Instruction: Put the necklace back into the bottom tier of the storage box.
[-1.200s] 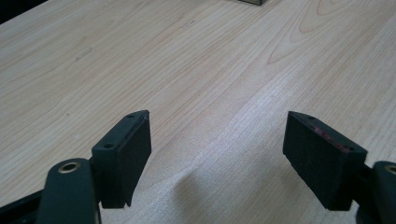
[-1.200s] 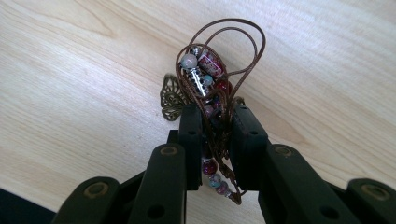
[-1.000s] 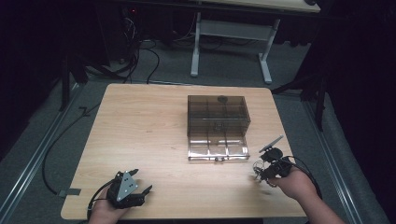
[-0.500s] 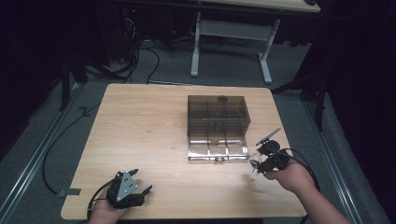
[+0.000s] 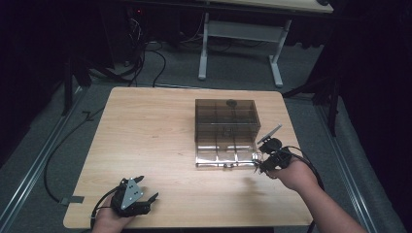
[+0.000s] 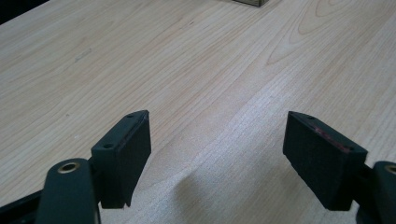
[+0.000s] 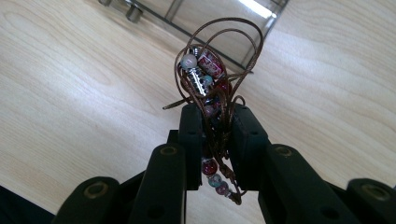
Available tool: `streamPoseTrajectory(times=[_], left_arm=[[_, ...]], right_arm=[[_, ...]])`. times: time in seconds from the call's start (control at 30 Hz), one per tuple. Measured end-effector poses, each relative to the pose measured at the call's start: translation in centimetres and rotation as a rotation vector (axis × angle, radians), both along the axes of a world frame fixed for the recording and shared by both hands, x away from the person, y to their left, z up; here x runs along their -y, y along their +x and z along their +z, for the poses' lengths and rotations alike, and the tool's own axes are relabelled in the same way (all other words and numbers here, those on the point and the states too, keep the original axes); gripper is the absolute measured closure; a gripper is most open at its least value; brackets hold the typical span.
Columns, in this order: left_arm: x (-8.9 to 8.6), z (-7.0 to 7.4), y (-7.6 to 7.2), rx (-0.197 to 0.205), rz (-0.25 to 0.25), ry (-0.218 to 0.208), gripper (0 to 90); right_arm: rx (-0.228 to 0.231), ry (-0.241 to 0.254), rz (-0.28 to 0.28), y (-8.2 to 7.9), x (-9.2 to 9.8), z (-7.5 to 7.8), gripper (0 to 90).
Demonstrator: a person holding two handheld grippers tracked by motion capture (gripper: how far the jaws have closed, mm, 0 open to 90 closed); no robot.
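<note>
A smoky clear plastic box (image 5: 225, 121) with compartments stands at the table's middle right, its lid (image 5: 226, 154) folded down flat toward me. My right gripper (image 5: 264, 161) hovers at the lid's right front corner, shut on a bundle of brown cord with red, white and silver beads (image 7: 210, 79). The cord loops rise above the black jaws, more beads hang below them, and the box's edge (image 7: 219, 23) lies just beyond. My left gripper (image 5: 145, 194) rests at the table's front left, open, with bare wood between its pads (image 6: 123, 154).
The wooden table (image 5: 145, 136) has wide bare room to the left of the box. Behind the table stand a white desk frame (image 5: 240, 34) and loose cables on the grey floor (image 5: 141, 53). Dark curtains close off both sides.
My right gripper has moved up the picture and left with the beaded cord, from the table's front right toward the box lid's corner. The left gripper has stayed in place.
</note>
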State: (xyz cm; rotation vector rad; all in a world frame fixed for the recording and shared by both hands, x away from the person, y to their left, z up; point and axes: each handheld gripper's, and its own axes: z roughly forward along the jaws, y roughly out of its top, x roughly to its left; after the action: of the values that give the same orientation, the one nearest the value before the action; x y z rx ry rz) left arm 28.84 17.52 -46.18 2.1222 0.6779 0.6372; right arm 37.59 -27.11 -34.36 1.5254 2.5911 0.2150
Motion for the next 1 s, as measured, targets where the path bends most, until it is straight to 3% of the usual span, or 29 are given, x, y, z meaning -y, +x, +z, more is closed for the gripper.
streamPoseTrajectory(times=[1.0], left_arm=[[-0.1, 0.0, 0.0, -0.003, -0.003, -0.001, 23.6]], right_arm=[[0.005, 0.007, 0.058, 3.9, -4.7, -0.1, 77.0]])
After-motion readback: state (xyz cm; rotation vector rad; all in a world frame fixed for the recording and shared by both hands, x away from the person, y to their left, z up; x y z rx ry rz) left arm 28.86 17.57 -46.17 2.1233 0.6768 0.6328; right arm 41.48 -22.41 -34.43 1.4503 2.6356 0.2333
